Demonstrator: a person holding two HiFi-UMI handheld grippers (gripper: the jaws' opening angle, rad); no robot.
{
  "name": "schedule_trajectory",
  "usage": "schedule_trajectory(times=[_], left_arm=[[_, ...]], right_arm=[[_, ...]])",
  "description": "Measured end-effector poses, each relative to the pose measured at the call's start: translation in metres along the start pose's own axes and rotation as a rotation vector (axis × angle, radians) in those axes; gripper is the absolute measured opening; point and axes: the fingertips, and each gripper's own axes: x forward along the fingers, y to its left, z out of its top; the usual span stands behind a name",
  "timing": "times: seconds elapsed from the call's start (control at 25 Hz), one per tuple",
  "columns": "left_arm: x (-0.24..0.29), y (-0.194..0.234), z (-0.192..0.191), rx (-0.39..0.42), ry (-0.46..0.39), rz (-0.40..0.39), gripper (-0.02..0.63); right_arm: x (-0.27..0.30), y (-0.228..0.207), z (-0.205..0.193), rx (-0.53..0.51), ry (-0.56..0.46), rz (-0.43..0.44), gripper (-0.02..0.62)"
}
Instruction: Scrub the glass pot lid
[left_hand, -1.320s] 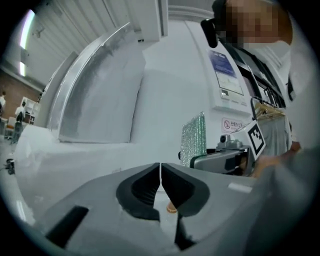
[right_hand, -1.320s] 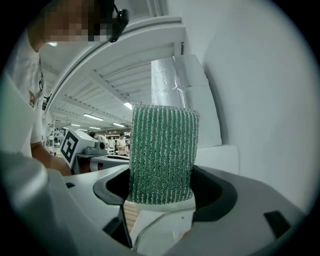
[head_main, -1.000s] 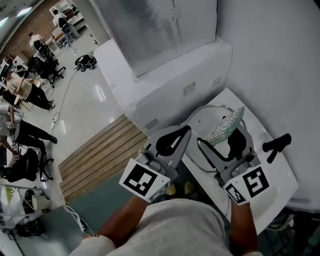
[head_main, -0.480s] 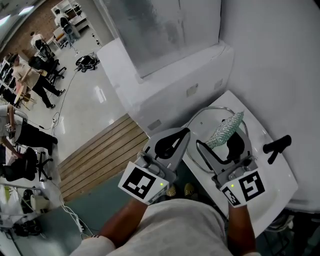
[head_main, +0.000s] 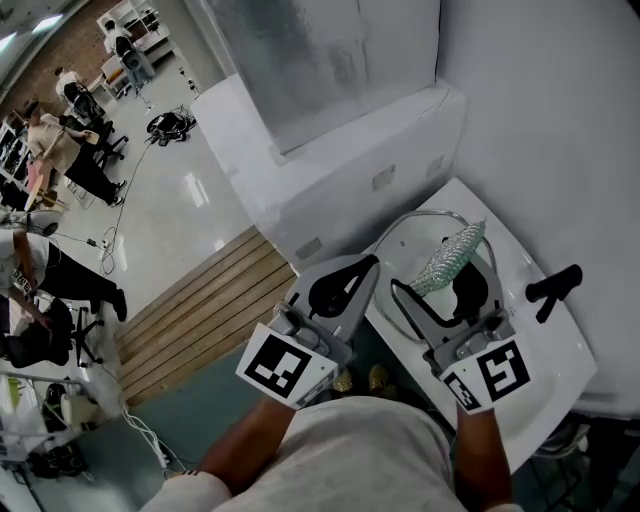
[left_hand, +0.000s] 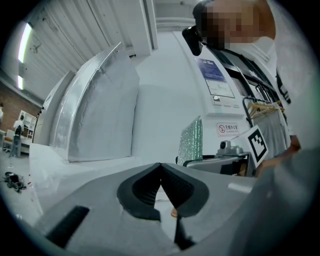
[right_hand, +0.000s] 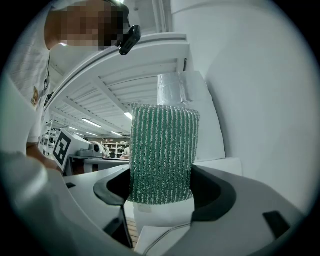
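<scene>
Right tool (head_main: 441, 268) pinches green sponge (right_hand: 161, 155); left tool (left_hand: 160, 167) pressed together, empty. Press sponge flat on glass pot lid (head_main: 411, 246), circle firmly.

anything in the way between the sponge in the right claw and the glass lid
Nothing visible does. The right claw grips the green sponge above the glass lid lying in the white basin. The shut left claw sits off the lid's left edge, out of the path.

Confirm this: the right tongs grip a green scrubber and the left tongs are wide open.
Wrong on the left tongs: they are shut, tips together, as the left gripper view shows. The right tongs do grip the green scrubber.
</scene>
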Motion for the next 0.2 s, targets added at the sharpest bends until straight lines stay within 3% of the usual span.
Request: schedule_trajectory(times=[0.2], left_arm=[[-0.0011, -0.0007, 0.0007, -0.005, 0.005, -0.005, 0.015]], right_arm=[[-0.0010, 0.0002, 0.0021, 0.000, 0.003, -0.006, 0.348]])
